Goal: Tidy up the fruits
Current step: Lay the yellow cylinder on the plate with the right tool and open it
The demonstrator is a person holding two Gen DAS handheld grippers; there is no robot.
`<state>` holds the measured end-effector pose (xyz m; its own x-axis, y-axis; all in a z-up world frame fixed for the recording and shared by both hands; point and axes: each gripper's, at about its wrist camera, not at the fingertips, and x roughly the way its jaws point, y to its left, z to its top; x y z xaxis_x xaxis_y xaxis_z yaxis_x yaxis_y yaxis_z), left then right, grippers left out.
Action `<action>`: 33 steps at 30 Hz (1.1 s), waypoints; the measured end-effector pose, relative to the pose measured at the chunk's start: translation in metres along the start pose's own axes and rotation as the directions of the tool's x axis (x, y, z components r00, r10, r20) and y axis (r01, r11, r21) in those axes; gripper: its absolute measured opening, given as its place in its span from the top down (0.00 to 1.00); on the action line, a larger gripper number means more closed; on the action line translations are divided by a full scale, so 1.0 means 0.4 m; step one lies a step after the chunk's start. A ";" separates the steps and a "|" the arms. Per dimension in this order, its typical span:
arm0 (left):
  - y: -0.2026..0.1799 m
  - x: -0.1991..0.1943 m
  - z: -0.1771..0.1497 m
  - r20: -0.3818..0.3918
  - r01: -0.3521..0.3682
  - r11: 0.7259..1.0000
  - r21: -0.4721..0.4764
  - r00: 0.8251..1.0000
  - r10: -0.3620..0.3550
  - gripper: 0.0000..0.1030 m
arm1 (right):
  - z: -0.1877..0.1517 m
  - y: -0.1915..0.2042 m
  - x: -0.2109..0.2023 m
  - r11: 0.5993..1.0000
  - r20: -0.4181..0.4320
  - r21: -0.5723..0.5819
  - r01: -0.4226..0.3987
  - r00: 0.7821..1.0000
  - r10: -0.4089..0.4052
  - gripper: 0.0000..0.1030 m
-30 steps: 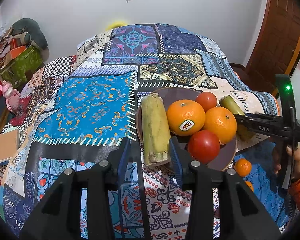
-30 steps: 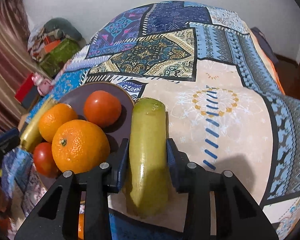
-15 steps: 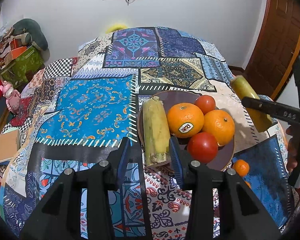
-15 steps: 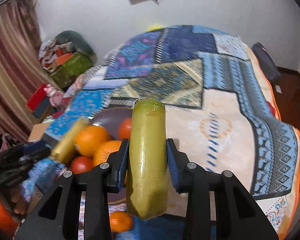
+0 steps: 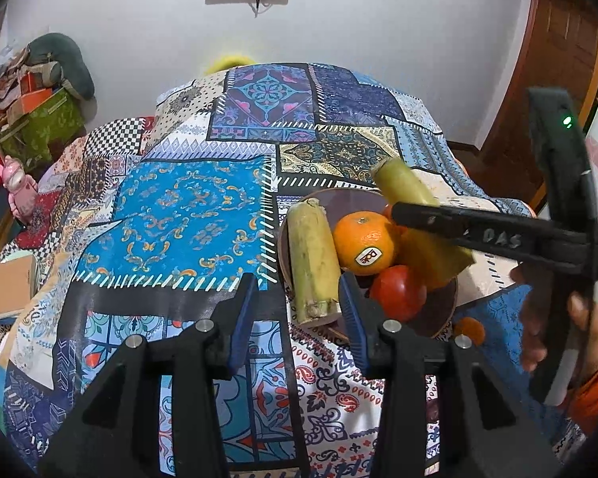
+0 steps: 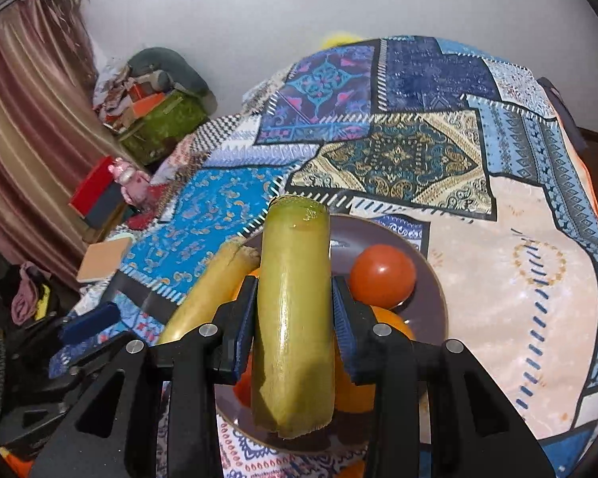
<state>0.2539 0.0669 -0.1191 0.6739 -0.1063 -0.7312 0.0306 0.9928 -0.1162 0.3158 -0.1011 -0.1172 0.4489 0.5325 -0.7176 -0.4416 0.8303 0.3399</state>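
The right gripper [image 6: 293, 318] clamps a yellow-green cane piece [image 6: 295, 318] between its blue pads, held over the brown plate [image 6: 430, 279]. On the plate, at its 9 o'clock, lies a second cane piece [image 6: 207, 298]; a tomato [image 6: 382, 277] sits at its 2 o'clock. The left gripper [image 5: 295, 320] holds nothing, its jaws parted, at the plate's near rim, where that second piece [image 5: 311, 263] lies beside a stickered orange [image 5: 362, 243] and another tomato [image 5: 398, 292] on the patchwork cloth [image 5: 187, 223].
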 end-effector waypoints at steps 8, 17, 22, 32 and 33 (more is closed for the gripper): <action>0.009 0.003 -0.004 -0.003 0.008 1.000 -0.001 1.000 -0.008 0.60 | -0.022 0.049 0.011 0.987 -0.003 -0.121 0.102 0.995 -0.103 0.65; -0.003 -0.013 -0.004 0.001 -0.004 1.000 0.009 1.000 0.004 0.60 | -0.025 0.044 -0.056 0.982 0.060 -0.141 0.126 0.991 -0.118 0.60; -0.031 -0.044 -0.007 0.015 -0.007 0.999 0.037 1.000 0.006 0.60 | -0.051 0.029 -0.130 0.981 0.098 -0.150 0.125 0.989 -0.111 0.56; -0.108 -0.107 -0.045 0.028 0.029 0.997 0.073 0.999 -0.031 0.41 | -0.151 -0.010 -0.222 0.978 0.091 -0.166 0.129 0.989 -0.115 0.56; -0.119 -0.109 -0.053 0.024 0.038 0.996 0.077 0.999 -0.040 0.41 | -0.164 -0.013 -0.226 0.977 0.085 -0.168 0.128 0.990 -0.115 0.56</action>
<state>0.2075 0.0229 -0.0959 0.6894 -0.1442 -0.7099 0.1128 0.9894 -0.0914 0.2266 -0.1644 -0.0941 0.5609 0.4454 -0.6978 -0.5047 0.8522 0.1383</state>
